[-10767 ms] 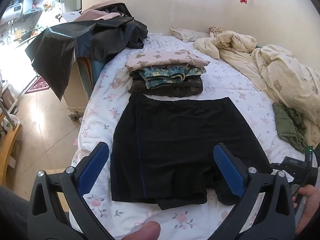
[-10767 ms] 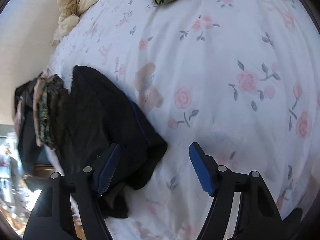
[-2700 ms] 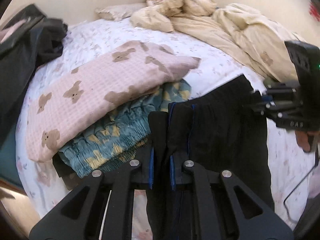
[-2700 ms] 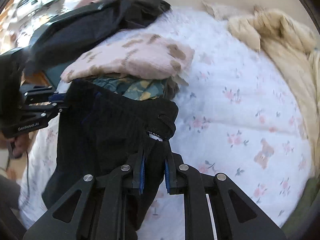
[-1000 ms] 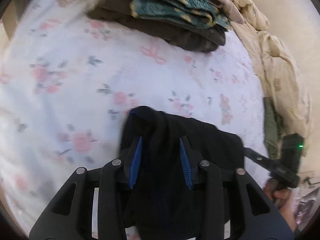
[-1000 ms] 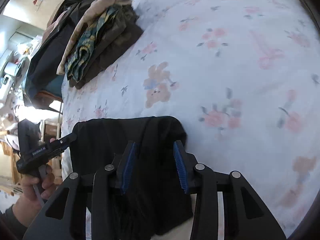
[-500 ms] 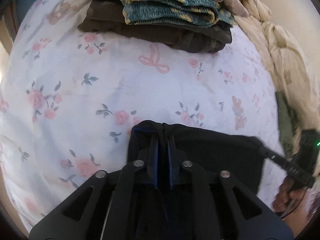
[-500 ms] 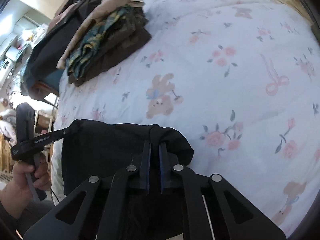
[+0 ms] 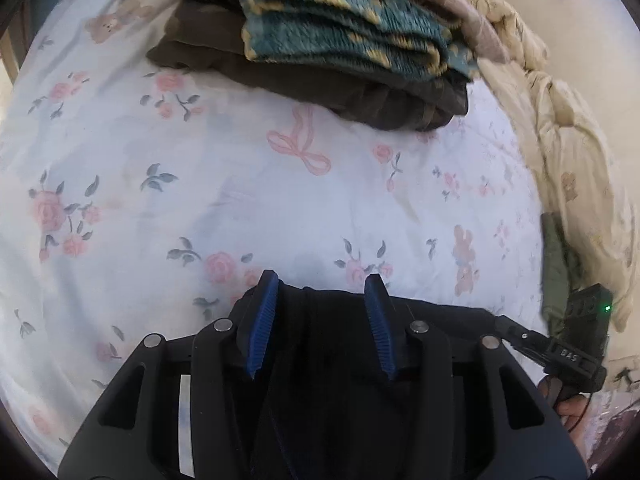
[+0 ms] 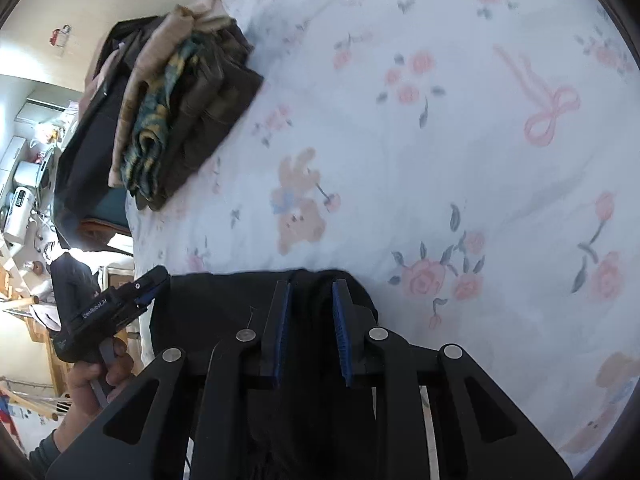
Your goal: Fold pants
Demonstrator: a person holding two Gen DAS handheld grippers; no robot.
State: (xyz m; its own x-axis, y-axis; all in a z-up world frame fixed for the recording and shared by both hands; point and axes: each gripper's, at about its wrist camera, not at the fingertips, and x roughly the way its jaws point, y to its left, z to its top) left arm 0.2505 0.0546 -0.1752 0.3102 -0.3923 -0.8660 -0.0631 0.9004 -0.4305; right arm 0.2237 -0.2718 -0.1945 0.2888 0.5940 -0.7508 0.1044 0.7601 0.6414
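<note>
Black pants (image 9: pixel 320 360): a folded bundle at the near edge of the flowered bed (image 9: pixel 200 184), well apart from the stack of folded clothes (image 9: pixel 320 48); folding appears largely done, with release, and perhaps stacking, left. Left claw (image 9: pixel 322 320) stands wide, right claw (image 10: pixel 308 324) narrower, each straddling the fold's top edge without clamping it. Legible writing: "CenRobot.AI" on the left claw's body, "DAS" on the right's.

Each black tool (image 9: pixel 322 286) has ribbed blue pads (image 10: pixel 282 332) and silver screws.
</note>
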